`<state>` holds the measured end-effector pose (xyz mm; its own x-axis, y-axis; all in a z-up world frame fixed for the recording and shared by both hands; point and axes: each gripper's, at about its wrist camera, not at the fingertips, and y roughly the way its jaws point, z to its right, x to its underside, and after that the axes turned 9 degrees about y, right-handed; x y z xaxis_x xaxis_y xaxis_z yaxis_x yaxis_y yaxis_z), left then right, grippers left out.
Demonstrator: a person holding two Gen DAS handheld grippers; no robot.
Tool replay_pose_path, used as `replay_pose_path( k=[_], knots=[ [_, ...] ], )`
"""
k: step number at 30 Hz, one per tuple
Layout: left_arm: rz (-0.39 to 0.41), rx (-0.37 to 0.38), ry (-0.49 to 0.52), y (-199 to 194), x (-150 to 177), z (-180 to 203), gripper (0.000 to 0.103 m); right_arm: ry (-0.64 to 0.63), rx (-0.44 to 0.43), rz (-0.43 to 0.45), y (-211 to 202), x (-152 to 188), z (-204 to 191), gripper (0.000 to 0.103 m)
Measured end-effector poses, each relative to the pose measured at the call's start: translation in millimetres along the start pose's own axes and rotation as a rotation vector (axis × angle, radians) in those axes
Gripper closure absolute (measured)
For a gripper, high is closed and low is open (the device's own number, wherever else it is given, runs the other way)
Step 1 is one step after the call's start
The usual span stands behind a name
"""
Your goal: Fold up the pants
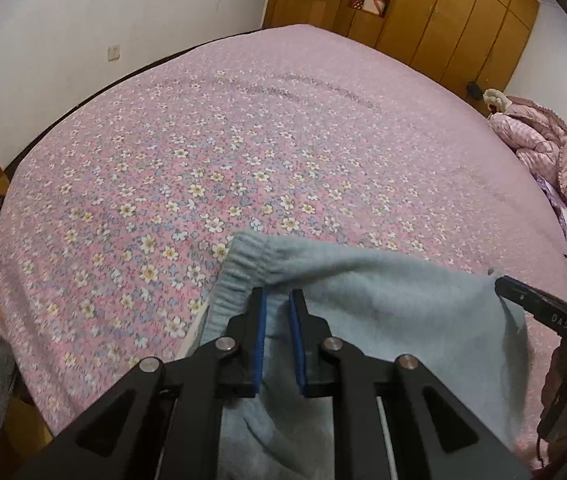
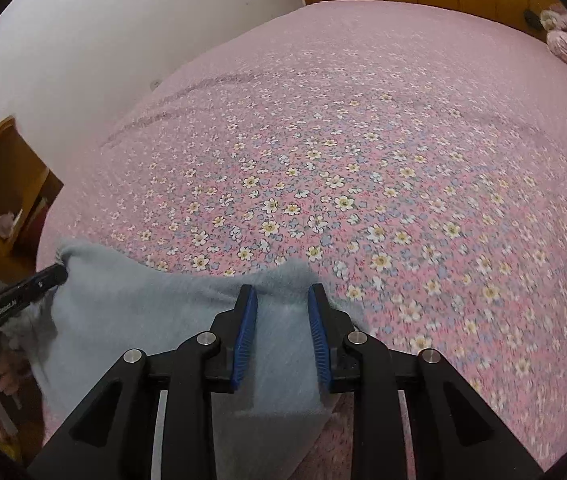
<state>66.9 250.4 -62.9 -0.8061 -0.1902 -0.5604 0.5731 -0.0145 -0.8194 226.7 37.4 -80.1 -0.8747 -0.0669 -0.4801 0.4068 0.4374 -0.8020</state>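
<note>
A: What fills the field?
B: A bed [image 1: 283, 140] under a pink floral cover, a wooden wardrobe [image 1: 443, 12] behind it.

A: Where are the pants [image 1: 383, 300]?
B: At the bed's near edge, pale blue, ribbed waistband toward the left, spread between both tools.

A: The left tongs [image 1: 279, 300]?
B: Slightly parted, blue pads flanking the fabric below the waistband.

A: The right tongs [image 2: 281, 294]?
B: Wider apart, cloth lying between the pads; whether either pair actually pinches it cannot be told.

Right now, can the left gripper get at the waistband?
Probably yes. The left gripper sits over the pants, the ribbed waistband just ahead-left of its fingertips, nothing between. Jaws stand slightly apart.
</note>
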Motion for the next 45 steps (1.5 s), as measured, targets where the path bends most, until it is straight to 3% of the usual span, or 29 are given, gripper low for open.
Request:
replay_pose_path(
  k=[5,13,18,22,33,38,45],
  knots=[
    [0.024,0.015,0.007,-37,18,8,0.075,0.002,0.011,0.021,-31,11,-5,0.074],
    [-0.01,0.04,0.044,-55,45,26,0.064,-0.027,0.009,-0.046,-62,54,-12,0.069],
    [-0.085,-0.009,0.039,-38,59,28,0.064,-0.009,0.035,-0.099,-55,76,-5,0.068],
    [-0.086,-0.017,0.041,-34,61,29,0.063,0.039,0.04,-0.159,-41,83,1,0.067],
    [-0.094,-0.014,0.047,-43,64,34,0.061,0.102,-0.016,-0.141,-65,86,19,0.064],
    [-0.081,-0.006,0.064,-55,66,40,0.058,0.146,-0.037,-0.113,-76,85,26,0.05],
    [-0.055,0.015,0.058,-63,61,40,0.057,0.17,-0.069,-0.118,-73,90,30,0.049]
  ],
)
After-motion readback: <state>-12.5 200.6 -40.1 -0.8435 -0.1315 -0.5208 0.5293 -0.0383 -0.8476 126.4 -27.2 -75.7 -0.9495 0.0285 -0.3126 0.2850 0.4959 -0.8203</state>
